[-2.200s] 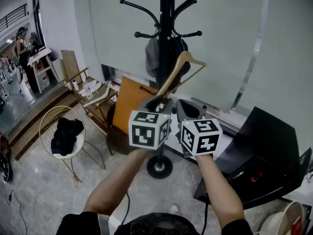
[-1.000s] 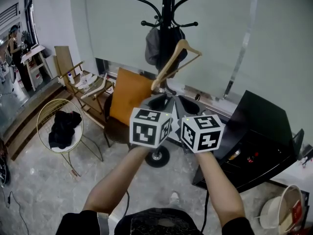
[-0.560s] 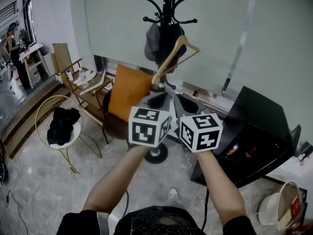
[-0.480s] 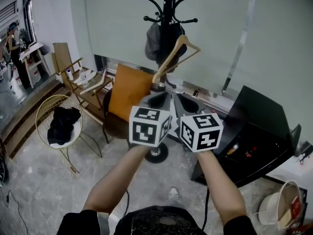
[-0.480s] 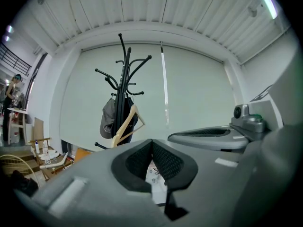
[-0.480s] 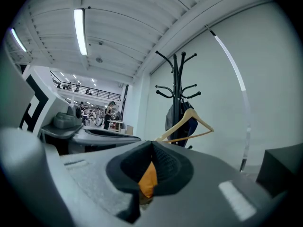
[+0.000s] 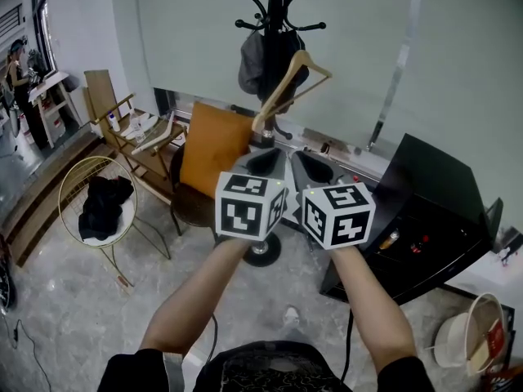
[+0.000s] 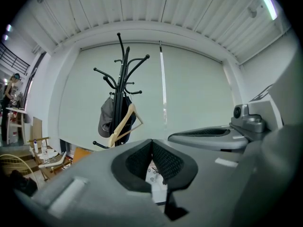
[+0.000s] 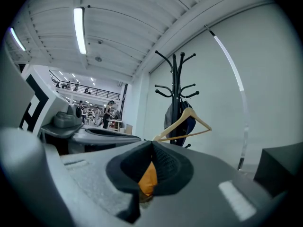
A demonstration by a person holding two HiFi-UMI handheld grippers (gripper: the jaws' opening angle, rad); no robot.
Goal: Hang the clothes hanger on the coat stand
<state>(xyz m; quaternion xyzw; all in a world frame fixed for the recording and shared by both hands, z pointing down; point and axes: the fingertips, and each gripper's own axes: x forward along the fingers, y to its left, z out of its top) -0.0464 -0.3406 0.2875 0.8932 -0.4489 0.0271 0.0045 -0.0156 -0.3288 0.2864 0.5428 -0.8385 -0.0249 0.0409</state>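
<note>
Head view shows the left claw (image 7: 266, 160) and right claw (image 7: 309, 167) side by side at the ends of two outstretched forearms. Their marker cubes are just beside each other, and both claws aim forward and up at the stand (image 7: 277, 15). The left claw's pads are pressed together with nothing between them. The right claw's pads are likewise closed and empty, and only the orange chair (image 7: 208, 149) shows far beyond them.

The hanger (image 7: 279, 90) is in neither claw. It sits ahead of and above both, against the stand's pole and apart from the pads. Its long axis is tilted, with the low end down toward the left claw and the rest rising up and away to the right. The left claw is slightly the nearer.

The hook is lost against the dark clothes (image 7: 252, 60) on the stand. It probably sits on a peg, though I cannot confirm that, and if so the hanging looks done.
</note>
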